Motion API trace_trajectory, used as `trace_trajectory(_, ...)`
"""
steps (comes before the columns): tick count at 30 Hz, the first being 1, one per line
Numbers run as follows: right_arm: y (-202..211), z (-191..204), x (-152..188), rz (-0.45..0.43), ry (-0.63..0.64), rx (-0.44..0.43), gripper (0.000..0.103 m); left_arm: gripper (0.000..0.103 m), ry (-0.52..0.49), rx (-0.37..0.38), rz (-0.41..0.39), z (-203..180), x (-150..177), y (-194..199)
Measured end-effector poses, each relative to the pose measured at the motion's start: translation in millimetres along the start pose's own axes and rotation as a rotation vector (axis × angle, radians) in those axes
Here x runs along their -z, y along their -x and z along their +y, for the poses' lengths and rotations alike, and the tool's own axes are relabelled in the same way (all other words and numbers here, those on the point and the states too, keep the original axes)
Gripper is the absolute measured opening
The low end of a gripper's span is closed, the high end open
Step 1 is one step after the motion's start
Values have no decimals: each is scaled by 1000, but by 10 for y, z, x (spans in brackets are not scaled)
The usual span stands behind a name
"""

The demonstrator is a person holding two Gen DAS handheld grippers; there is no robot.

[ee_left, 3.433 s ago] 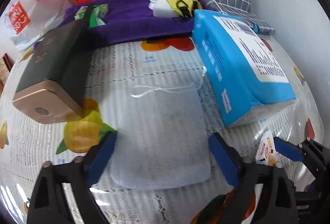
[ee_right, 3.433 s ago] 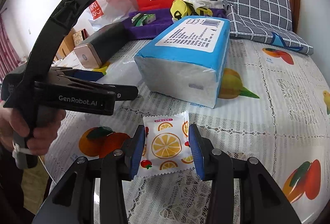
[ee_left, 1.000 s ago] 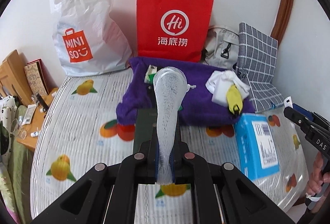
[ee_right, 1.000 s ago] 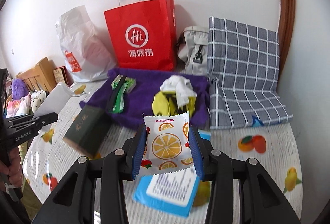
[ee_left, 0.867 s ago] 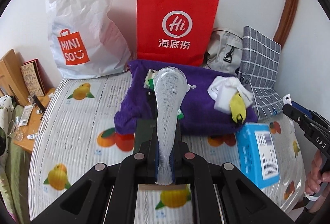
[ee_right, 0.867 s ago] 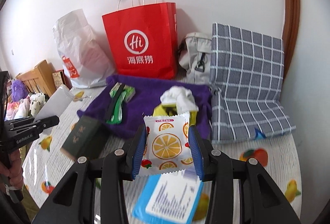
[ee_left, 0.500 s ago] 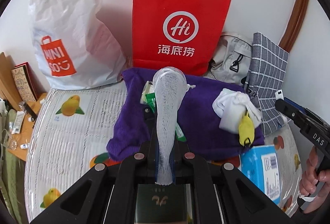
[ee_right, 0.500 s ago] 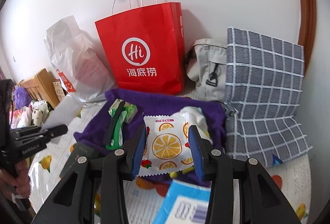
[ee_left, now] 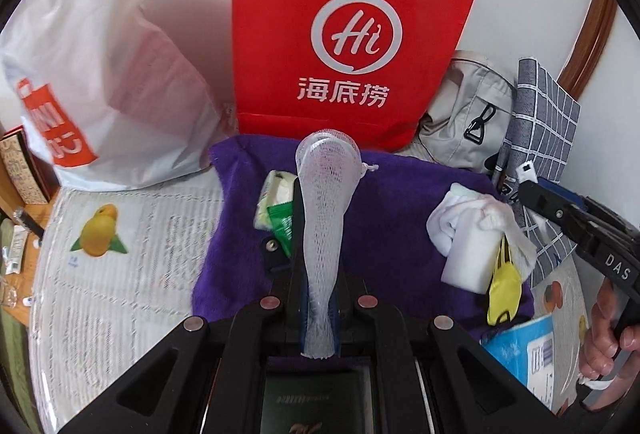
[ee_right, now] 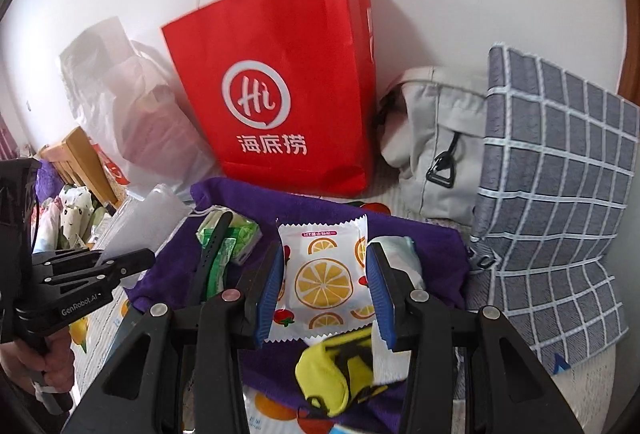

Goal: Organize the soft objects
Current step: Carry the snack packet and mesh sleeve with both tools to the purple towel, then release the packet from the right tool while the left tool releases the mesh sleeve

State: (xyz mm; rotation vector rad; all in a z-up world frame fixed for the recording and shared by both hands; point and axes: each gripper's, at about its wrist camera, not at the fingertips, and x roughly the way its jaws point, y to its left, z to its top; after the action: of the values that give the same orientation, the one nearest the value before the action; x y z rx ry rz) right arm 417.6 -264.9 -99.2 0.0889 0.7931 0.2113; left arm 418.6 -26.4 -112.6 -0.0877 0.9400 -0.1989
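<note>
Now both grippers carry soft items above the purple towel (ee_left: 400, 210), likely the collecting spot. Left gripper (ee_left: 320, 308) fingers pinch a white mesh pouch (ee_left: 326, 194) narrowly; right gripper (ee_right: 326, 294) fingers clasp an orange-print sachet (ee_right: 324, 274) between them.

L wrist cam looks fwd along its fingers, tilted down, close over the purple towel (ee_left: 384, 218), facing the red bag (ee_left: 344, 34) at the wall. R wrist cam sits further right, lower, faces the same way; red bag (ee_right: 280, 90) and towel (ee_right: 320, 210) centre. Both share bag, towel, grey pouch (ee_left: 464, 114) (ee_right: 436, 138), checked cushion (ee_left: 548, 122) (ee_right: 556, 202). Each sees the other's gripper: right gripper (ee_left: 576, 222) at L view's right edge, left gripper (ee_right: 104, 266) at R view's left.
</note>
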Motion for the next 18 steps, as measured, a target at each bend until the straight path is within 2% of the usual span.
trace_trajectory(7,-255,-93,-5,35,-8,-36,42,9,-11,25,20,-54,-81,-282)
trace_trajectory(13,-442,-153,31,84,-7,-39,44,9,-19,14,40,-23,-71,-419)
trace_trajectory(18,-542,-115,64,105,25,-30,46,9,-11,42,77,20,-46,-518)
